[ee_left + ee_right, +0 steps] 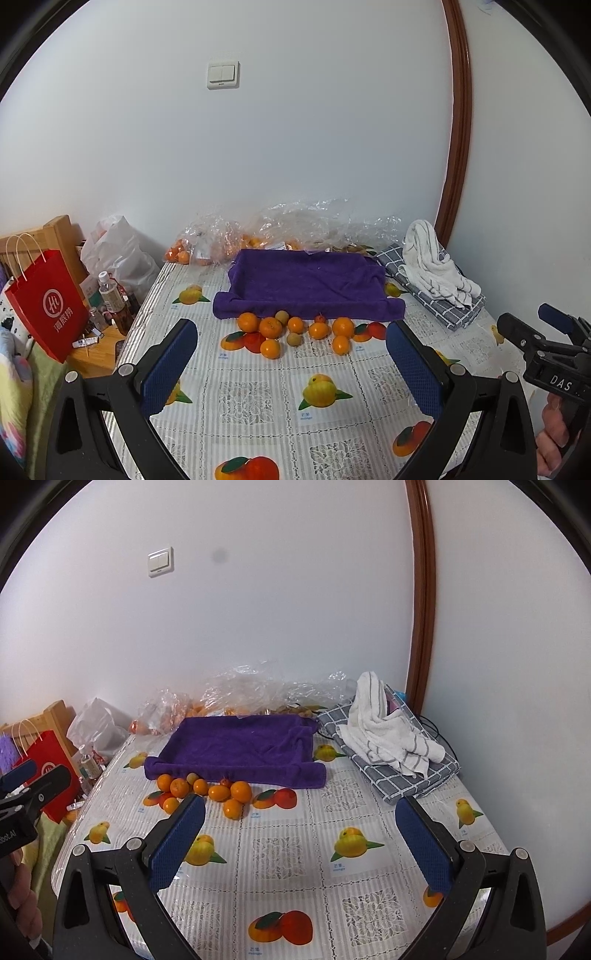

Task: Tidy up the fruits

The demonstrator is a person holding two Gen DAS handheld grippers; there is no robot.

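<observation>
Several small oranges [271, 328] lie loose on the fruit-print tablecloth with two brownish round fruits [282, 316] and a tiny red one [320, 318]. They sit just in front of a purple towel-lined tray [306, 284], which holds nothing. My left gripper [291, 365] is open and empty, hovering over the table short of the fruit. My right gripper [299, 843] is open and empty; the oranges [240, 791] and tray [240, 746] lie ahead and left of it. The right gripper also shows at the right edge of the left wrist view [517, 328].
Clear plastic bags [221, 240] with more oranges lie against the wall behind the tray. A white towel [436, 262] on a grey checked cloth [461, 317] sits at the back right. Left of the table are a red paper bag [44, 302], bottles [110, 295] and a white plastic bag [118, 251].
</observation>
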